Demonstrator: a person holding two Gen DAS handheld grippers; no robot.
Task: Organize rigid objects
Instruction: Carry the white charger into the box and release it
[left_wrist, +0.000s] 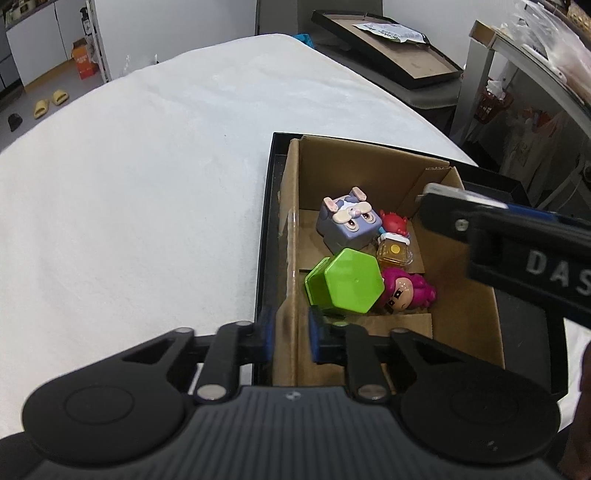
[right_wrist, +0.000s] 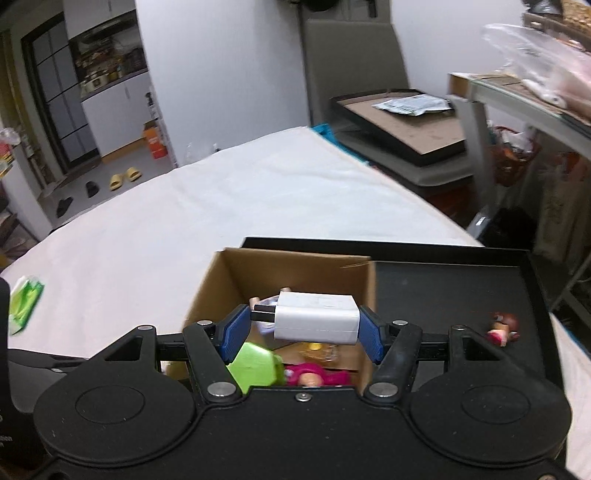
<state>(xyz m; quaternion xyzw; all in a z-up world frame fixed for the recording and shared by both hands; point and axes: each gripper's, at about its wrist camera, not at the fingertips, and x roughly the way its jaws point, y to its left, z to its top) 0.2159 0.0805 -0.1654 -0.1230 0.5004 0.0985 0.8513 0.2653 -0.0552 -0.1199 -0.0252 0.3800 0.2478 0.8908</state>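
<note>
Lying crosswise between right gripper (right_wrist: 300, 331) fingers (right_wrist: 233, 332), white charger (right_wrist: 317, 317), prongs leftward.

One readable marking: white capital letters on a gripper body.

In the left wrist view, the letters "DAS" stand in white on the black side of the right gripper (left_wrist: 439, 199), at the right edge of the picture; the word runs out of view after the S, so the rest cannot be read. A paper label (left_wrist: 384, 29) with dark print lies on a flat box in the background, too small and blurred to read. In the right wrist view the same label (right_wrist: 413, 105) is also illegible, and faint white print at the lower left edge of that picture is cut off and unreadable.
</note>
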